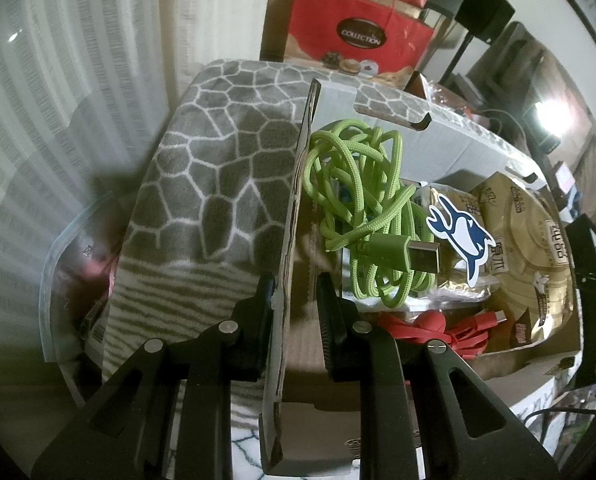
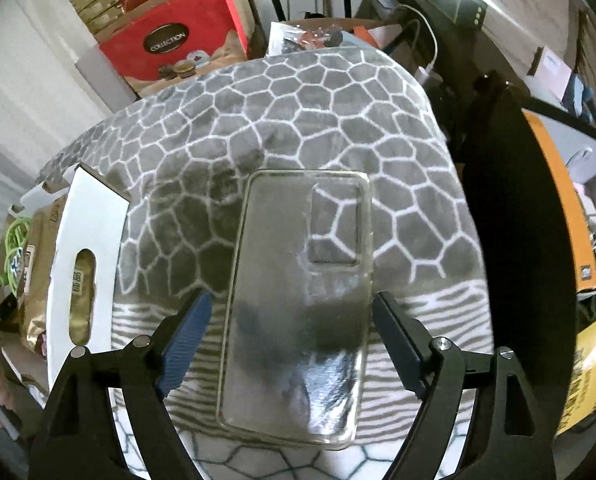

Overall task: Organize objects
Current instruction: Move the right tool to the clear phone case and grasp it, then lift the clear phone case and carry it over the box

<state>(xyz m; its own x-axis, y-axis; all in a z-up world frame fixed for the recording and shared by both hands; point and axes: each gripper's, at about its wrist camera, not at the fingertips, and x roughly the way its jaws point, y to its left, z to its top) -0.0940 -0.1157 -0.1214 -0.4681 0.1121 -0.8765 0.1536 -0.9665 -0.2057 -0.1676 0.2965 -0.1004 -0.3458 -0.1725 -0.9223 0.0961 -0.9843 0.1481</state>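
With our right tool wide open around the clear phone case, flat on the grey blanket beside the cardboard box, we judge it light, bendy and slippery, best pinched across its long edges, while our left tool clamps the box wall.

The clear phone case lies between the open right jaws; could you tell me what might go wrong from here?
1. The clear phone case is thin, glossy and flat on the soft blanket; the right gripper may slip off its edges or pinch blanket instead.
2. The left gripper holds only the cardboard box by one flap; that flap could bend, tipping the green cable and snack packets.
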